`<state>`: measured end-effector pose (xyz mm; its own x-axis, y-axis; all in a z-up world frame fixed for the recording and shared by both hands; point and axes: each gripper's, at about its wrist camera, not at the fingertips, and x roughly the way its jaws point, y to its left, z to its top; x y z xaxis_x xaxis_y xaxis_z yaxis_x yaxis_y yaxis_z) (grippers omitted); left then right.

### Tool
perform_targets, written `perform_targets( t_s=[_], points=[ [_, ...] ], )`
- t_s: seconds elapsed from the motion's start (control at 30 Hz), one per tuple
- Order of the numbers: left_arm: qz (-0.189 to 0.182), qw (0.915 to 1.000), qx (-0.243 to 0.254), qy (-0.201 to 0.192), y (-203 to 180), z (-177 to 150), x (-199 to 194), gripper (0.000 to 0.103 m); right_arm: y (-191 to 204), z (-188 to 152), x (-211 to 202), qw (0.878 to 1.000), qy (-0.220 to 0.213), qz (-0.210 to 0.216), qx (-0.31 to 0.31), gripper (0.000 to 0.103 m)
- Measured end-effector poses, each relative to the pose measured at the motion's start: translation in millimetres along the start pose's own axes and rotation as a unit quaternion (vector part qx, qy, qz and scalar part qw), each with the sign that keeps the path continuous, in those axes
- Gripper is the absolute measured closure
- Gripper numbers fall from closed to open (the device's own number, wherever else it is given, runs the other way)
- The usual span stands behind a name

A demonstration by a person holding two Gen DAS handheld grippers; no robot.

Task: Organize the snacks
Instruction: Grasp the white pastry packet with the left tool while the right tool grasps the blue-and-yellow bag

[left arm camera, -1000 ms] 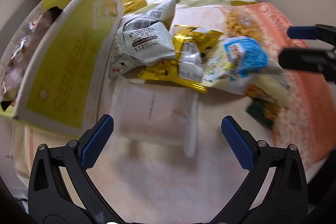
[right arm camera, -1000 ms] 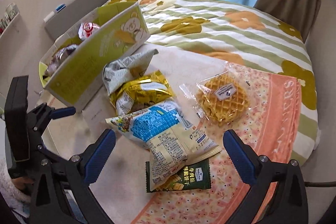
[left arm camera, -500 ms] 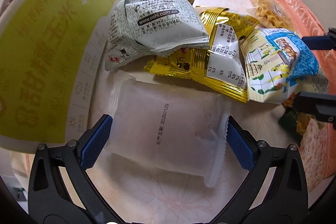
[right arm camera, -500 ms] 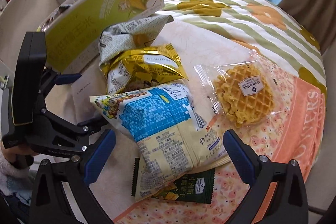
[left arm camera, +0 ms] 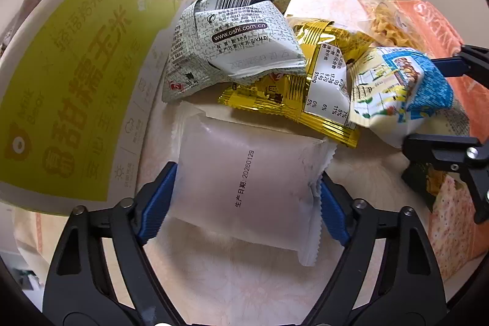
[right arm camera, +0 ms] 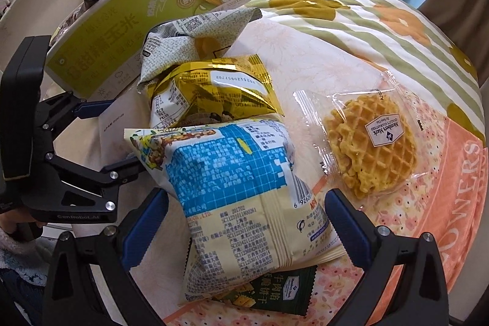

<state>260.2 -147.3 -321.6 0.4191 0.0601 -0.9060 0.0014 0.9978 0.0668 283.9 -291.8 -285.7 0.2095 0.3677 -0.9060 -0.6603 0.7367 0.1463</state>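
A white frosted snack packet [left arm camera: 247, 182] lies on the bed between the open jaws of my left gripper [left arm camera: 244, 200]; the blue pads [left arm camera: 157, 197] stand close at its two sides. My right gripper [right arm camera: 244, 222] is open around the lower half of a blue and cream snack bag [right arm camera: 232, 182]. A gold packet [right arm camera: 211, 90] and a grey-white packet [right arm camera: 189, 32] are piled behind it. A waffle in clear wrap [right arm camera: 369, 142] lies to the right. A dark green cracker packet [right arm camera: 275, 292] sticks out under the blue bag.
A yellow-green cardboard box [left arm camera: 70, 87] with snacks inside stands at the left, also seen in the right wrist view [right arm camera: 128, 20]. The bed has a striped floral cover [right arm camera: 351, 17] and an orange cloth [right arm camera: 443, 191]. My left gripper's body [right arm camera: 61, 161] is beside the blue bag.
My left gripper moved forward over the white packet, and its jaws narrowed toward the packet's sides. My right gripper moved forward so the blue bag sits between its fingers.
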Motion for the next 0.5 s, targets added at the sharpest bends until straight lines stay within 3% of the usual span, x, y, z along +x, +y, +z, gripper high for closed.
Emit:
perform_targets(
  t_s=[0.37, 0.43, 0.5],
  points=[
    [-0.007, 1.0, 0.002, 0.007, 2.5, -10.9, -10.6, 0.027, 2.2, -1.2, 3.6, 1.0, 0.002, -0.003, -0.012, 0.002],
    [-0.008, 0.9999, 0.002, 0.008, 0.9, -11.2, -10.7, 0.027, 2.6, -2.8, 4.7, 1.0, 0.005, -0.006, -0.015, 0.007],
    [-0.009, 0.9999, 0.001, 0.009, 0.7, -11.6, -11.2, 0.027, 2.5, -3.9, 6.8, 1.0, 0.012, -0.011, -0.016, 0.02]
  ],
)
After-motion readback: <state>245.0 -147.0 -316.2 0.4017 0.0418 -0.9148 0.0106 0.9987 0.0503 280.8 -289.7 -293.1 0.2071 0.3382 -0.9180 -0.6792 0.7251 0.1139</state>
